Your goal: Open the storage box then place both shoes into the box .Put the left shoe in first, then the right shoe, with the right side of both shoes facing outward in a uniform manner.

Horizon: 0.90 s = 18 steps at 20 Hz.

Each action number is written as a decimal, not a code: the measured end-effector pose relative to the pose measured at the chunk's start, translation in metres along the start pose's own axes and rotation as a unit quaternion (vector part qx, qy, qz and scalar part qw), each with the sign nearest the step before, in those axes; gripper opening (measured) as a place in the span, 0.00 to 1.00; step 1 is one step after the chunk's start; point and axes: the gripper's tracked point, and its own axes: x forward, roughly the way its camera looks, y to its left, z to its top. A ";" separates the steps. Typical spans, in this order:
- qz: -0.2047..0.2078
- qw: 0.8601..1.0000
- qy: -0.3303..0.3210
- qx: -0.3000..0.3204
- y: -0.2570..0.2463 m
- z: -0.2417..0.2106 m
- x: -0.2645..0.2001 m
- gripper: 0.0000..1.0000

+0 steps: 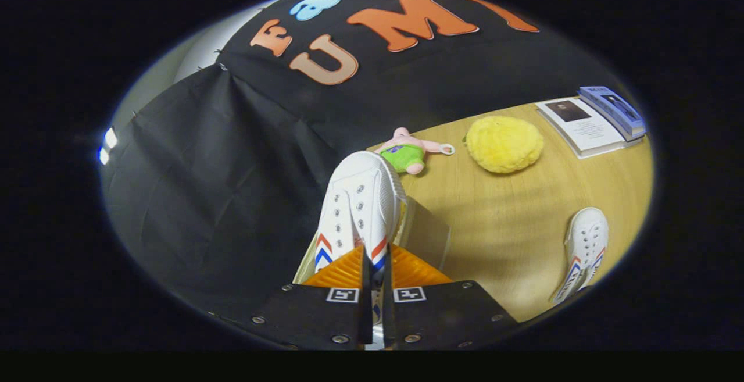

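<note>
The hand-held gripper [376, 277] pinches a white shoe [358, 210] between its orange fingers [337, 274], toe pointing ahead, over the open storage box [427, 234] at the table's [511, 225] near edge. The second white shoe [584, 248] lies well apart at the table's right edge.

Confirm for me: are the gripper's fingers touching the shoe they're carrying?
Touching. In the gripper view the orange fingers sit nearly closed on the held shoe, its rear part pinched between them. The other shoe lies apart on the table.
</note>
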 end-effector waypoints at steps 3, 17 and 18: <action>0.005 0.999 0.030 -0.014 0.013 -0.021 0.028 0.07; 0.019 0.996 0.005 -0.083 0.014 -0.022 0.002 0.46; 0.017 0.996 -0.010 -0.089 0.007 -0.017 -0.012 0.53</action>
